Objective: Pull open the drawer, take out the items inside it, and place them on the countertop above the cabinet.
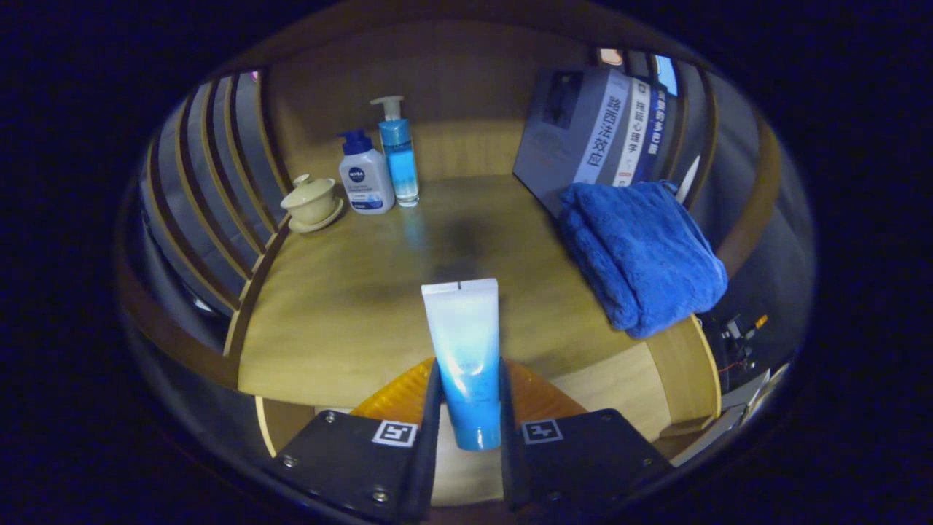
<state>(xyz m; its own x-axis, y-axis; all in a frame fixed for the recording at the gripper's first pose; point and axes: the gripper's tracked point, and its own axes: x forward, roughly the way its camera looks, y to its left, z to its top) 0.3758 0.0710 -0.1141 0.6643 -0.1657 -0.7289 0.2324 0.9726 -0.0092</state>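
A white-to-blue squeeze tube stands between my two fingers, cap end down and crimped end pointing away from me. My gripper is shut on the tube, both fingers pressing its lower sides. The tube hangs over the near part of the wooden countertop. Just under my fingers an orange, ribbed object shows on both sides of the tube; what it is I cannot tell.
On the countertop a folded blue towel lies to the right, against a few leaning books. At the back left stand a white pump bottle, a clear blue pump bottle and a lidded cream cup on a saucer. Slatted rails flank both sides.
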